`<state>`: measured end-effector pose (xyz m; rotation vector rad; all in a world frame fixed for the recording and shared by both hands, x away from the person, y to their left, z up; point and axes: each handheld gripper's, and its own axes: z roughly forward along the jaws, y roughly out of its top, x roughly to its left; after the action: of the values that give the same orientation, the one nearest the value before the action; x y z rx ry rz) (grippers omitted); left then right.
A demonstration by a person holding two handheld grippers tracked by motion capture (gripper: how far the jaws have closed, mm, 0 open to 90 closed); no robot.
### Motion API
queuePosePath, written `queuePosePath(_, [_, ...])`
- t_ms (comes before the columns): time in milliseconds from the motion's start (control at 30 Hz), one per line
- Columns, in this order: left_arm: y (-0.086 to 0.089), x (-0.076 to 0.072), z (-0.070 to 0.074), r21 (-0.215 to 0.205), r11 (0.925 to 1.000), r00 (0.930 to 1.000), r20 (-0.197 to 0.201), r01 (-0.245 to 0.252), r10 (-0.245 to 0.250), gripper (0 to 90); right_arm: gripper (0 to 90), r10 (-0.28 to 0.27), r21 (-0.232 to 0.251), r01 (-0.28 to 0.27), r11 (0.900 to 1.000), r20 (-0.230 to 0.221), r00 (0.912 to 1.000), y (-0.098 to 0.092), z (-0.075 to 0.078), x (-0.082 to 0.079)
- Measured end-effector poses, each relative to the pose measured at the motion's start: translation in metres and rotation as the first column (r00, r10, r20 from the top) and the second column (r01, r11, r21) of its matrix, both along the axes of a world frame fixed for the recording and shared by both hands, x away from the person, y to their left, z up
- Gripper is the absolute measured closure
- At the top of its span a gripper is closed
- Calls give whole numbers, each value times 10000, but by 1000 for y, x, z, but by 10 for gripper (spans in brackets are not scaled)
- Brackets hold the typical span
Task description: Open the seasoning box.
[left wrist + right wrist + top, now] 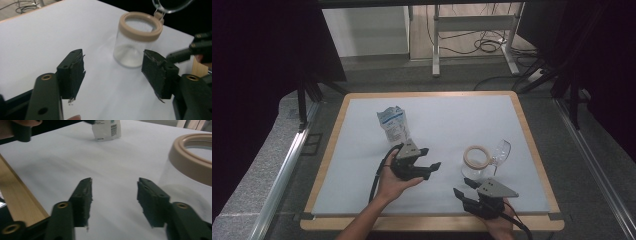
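A clear glass jar with a beige ring collar and hinged clear lid swung open (477,162) stands on the white tabletop (447,120), near its right edge, between both grippers. The left gripper (432,167) lies level, pointing rightward at the jar; the right gripper (462,189) angles in from the near edge. Both have jaws parted and empty. A sound grasp would centre the jar's wall between the left jaws before closing, keeping it upright.

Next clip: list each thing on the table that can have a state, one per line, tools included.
Glass jar: upright, hinged lid swung open.
Pouch: standing upright, untouched.
Left tool: open, holding nothing.
Right tool: open, holding nothing.
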<state>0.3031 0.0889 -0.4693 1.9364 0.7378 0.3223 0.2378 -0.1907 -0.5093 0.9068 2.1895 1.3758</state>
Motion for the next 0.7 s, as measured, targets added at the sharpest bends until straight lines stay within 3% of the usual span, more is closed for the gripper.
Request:
queuePosePath(267, [54,-15,-18,-10,9940,9940,64,-1092,1092,258,366,224,290,-223,9993,-30,9997,27,-3,4])
queuePosePath(367, [73,-15,-25,-240,9900,9903,-21,-1392,1392,236,357,427,309,-426,9986,-16,9991,41,-3,9])
queuePosePath(467, [87,-12,-26,-36,9854,9854,29,-1702,1702,226,334,495,159,-496,9986,35,9988,54,-1,16])
queuePosePath(700, [110,-11,-26,-284,9737,9741,-36,-2261,2261,225,333,651,511,-648,9966,-39,9979,69,5,34])
